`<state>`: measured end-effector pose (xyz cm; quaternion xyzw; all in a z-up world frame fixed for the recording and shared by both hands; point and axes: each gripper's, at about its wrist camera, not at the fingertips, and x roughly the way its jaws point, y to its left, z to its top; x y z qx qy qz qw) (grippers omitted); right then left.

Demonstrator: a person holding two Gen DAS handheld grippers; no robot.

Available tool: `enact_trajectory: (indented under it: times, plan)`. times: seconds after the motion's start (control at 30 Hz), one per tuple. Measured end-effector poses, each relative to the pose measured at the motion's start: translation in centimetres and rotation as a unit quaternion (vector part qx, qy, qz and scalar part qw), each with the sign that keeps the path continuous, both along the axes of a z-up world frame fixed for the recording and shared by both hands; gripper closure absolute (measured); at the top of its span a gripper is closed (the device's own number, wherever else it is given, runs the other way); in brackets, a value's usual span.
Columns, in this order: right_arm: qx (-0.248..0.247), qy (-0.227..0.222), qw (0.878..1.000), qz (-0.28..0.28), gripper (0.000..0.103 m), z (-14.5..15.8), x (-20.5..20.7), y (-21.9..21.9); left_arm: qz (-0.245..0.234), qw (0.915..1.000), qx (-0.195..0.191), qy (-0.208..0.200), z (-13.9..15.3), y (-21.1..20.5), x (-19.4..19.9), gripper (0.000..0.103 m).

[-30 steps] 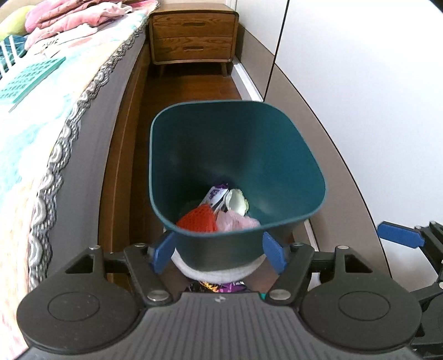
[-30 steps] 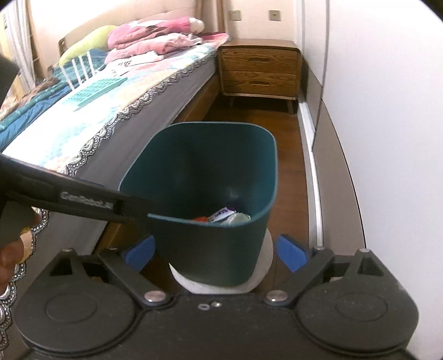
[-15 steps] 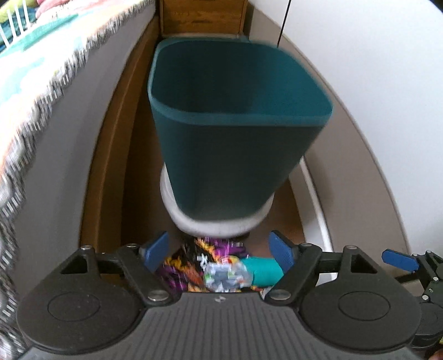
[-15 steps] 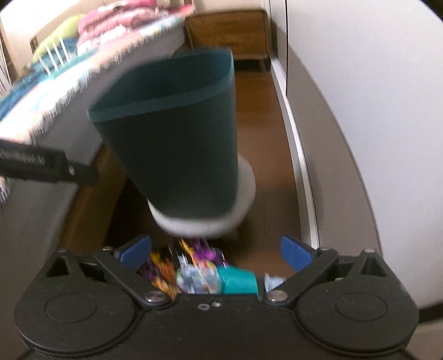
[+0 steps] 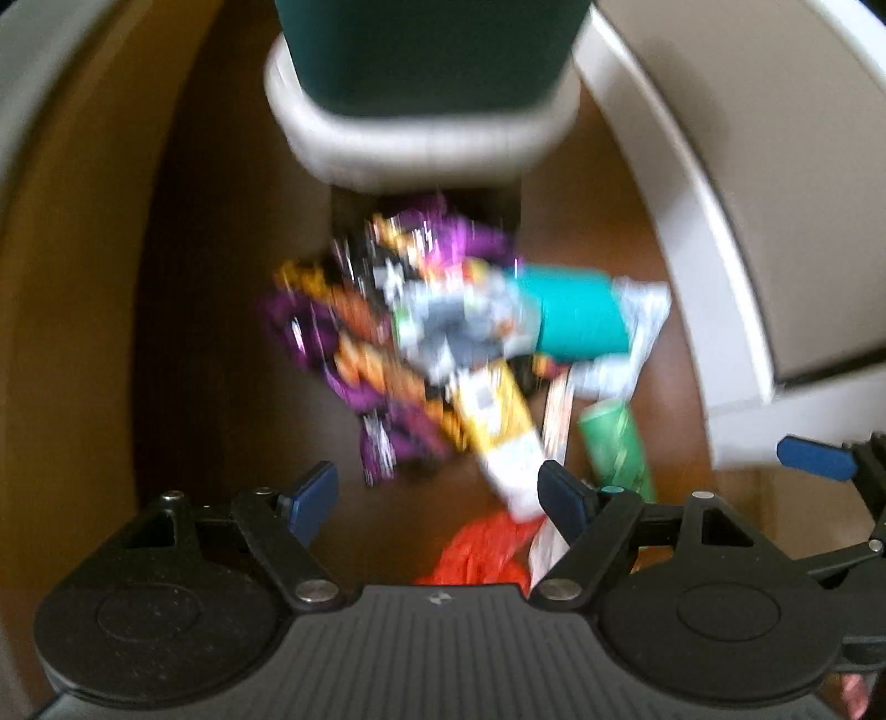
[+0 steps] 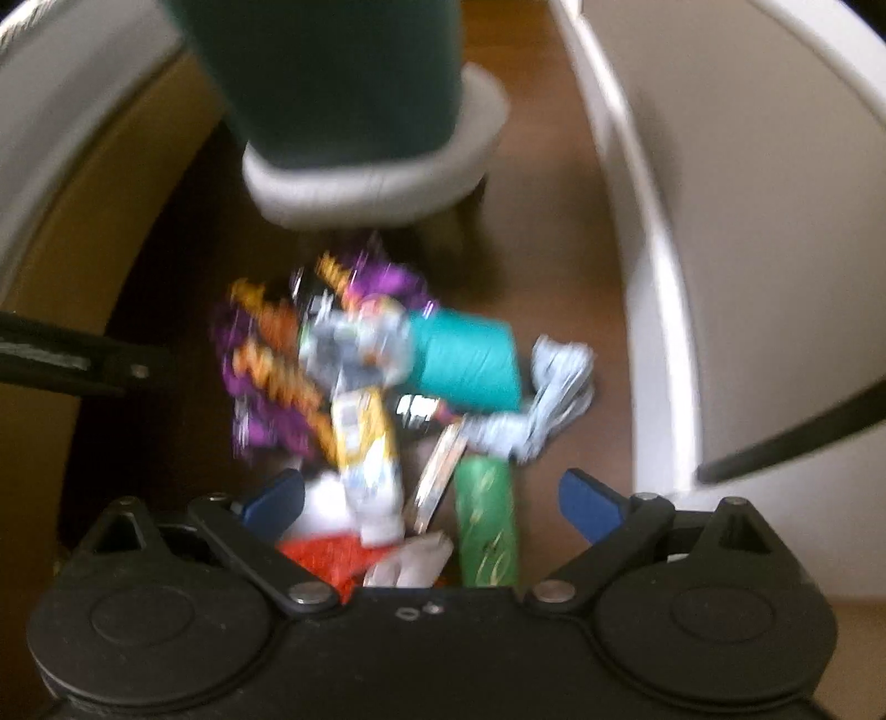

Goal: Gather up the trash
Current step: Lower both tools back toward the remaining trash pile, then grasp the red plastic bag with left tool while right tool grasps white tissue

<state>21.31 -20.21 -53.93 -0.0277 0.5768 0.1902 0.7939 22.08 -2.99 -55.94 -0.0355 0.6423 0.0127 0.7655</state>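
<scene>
The dark green bin (image 5: 426,50) on its white stool (image 5: 421,144) hides its contents; blurred wrappers (image 5: 443,343) litter the floor (image 5: 221,332). Both grippers' jaws gape, empty.

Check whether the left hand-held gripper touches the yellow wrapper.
Cannot tell. In the left wrist view the yellow wrapper runs close beside one pad of the open left hand-held gripper, but blur hides any contact or gap.
</scene>
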Motion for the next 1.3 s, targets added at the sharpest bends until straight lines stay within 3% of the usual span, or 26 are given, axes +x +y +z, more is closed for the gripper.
enact_trajectory:
  times: [0.3, 0.7, 0.83, 0.93, 1.03, 1.17, 1.3]
  plan:
    - [-0.012, 0.064, 0.997, 0.051, 0.009, -7.2, -1.5, 2.7, -0.026, 0.9969, 0.001, 0.074, -10.0, -1.1, -3.2, 0.024]
    - [-0.04, 0.122, 0.986, 0.109, 0.023, -15.4, -4.4, 5.7, -0.071, 0.9878, 0.02, 0.137, -19.0, -2.0, -6.2, 0.024]
    - [-0.046, 0.133, 0.984, 0.105, 0.027, -17.2, -5.1, 6.0, -0.06, 0.9873, 0.002, 0.147, -20.4, -1.7, -6.8, 0.025]
    - [-0.046, 0.135, 0.985, 0.099, 0.034, -17.9, -5.2, 6.1, -0.058, 0.9873, -0.003, 0.148, -20.8, -1.5, -7.0, 0.033]
    - [-0.043, 0.136, 0.985, 0.096, 0.044, -18.2, -5.1, 6.2, -0.05, 0.9877, -0.009, 0.148, -20.9, -1.4, -7.2, 0.035]
    - [-0.047, 0.131, 0.985, 0.098, 0.067, -18.1, -5.2, 6.5, -0.05, 0.9887, -0.003, 0.142, -20.3, -1.1, -7.3, 0.039]
    - [-0.044, 0.119, 0.987, 0.099, 0.078, -17.3, -5.0, 6.3, -0.051, 0.9895, 0.007, 0.135, -18.8, -0.8, -6.8, 0.041]
